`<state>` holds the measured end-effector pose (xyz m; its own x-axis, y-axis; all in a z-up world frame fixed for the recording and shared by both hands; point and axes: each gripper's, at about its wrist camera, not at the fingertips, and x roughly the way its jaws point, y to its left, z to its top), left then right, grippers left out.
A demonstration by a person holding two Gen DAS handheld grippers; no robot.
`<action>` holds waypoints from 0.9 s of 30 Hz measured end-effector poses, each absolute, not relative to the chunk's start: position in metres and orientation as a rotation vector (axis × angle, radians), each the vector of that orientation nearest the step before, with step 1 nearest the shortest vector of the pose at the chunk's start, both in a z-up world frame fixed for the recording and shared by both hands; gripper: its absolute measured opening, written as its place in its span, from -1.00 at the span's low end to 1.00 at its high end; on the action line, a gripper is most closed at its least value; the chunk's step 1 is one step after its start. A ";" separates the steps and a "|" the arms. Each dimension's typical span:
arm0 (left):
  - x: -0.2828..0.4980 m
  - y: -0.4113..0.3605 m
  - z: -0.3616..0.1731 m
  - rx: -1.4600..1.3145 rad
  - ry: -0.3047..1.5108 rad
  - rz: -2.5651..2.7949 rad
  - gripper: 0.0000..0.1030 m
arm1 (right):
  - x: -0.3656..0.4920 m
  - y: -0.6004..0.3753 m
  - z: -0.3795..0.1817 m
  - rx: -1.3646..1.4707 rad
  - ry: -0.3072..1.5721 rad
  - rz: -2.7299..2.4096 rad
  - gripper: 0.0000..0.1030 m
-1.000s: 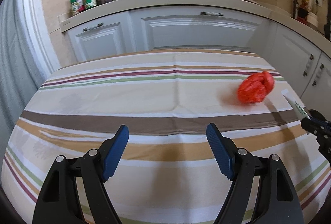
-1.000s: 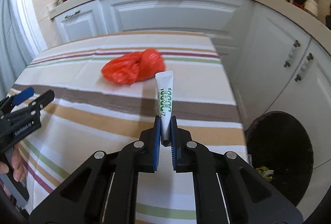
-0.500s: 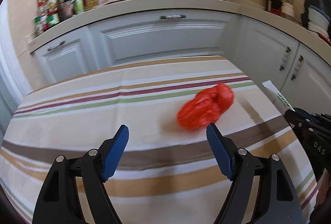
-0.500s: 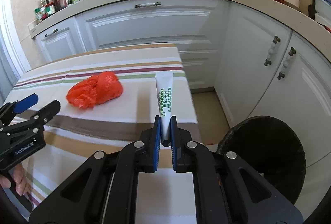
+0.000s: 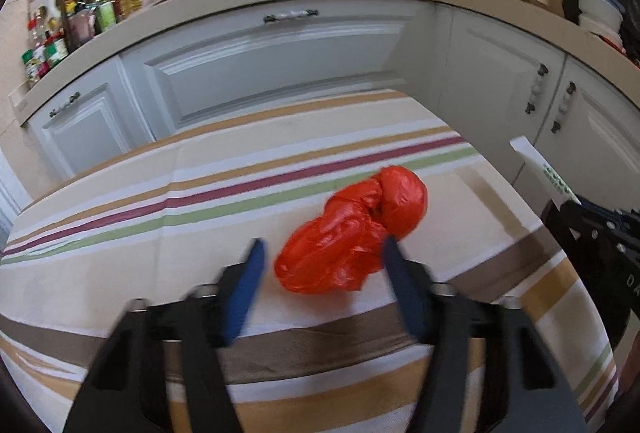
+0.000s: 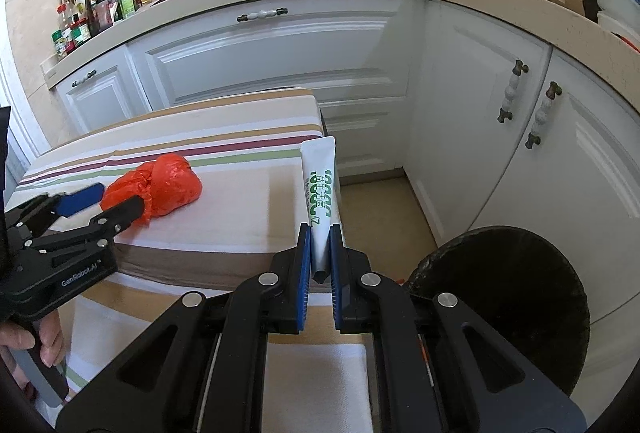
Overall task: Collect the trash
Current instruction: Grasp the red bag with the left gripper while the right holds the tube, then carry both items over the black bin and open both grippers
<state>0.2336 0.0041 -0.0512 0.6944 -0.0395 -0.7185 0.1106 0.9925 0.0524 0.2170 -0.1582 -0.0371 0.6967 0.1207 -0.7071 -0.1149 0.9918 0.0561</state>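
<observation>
Clearly both hands are working on the trash at once, each with its own piece. The right gripper [image 6: 320, 249] is clenched on a white tube [image 6: 321, 189] with green lettering, pinching it near its capped end so the flat tail sticks up and forward, clear of the cloth. That hold keeps the tube steady for carrying, and it hangs near the table's edge with the black bin [image 6: 508, 297] on the floor just to its right, which I judge to be where it is headed.

The left gripper [image 5: 320, 265] reaches over the striped tablecloth [image 5: 200, 201] toward a crumpled red plastic bag [image 5: 352, 233], which lies on the cloth near the far right corner. Its jaws are closing, with the near end of the bag between them; the right finger looks to be at the bag's side, the left one still apart from it, so the bag is not yet gripped. Coming in low and slanted lets the fingers straddle the soft lump instead of pushing it away.
</observation>
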 end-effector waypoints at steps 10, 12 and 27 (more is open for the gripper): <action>0.226 0.001 -0.048 0.078 0.797 -0.121 -0.88 | 0.210 -0.161 -0.035 0.021 0.782 0.128 -0.82; 0.220 0.001 -0.044 0.070 0.782 -0.116 -0.89 | 0.206 -0.163 -0.033 0.024 0.777 0.127 -0.82; 0.168 -0.002 -0.012 0.027 0.708 -0.092 -0.90 | 0.157 -0.181 -0.011 0.049 0.722 0.096 -0.82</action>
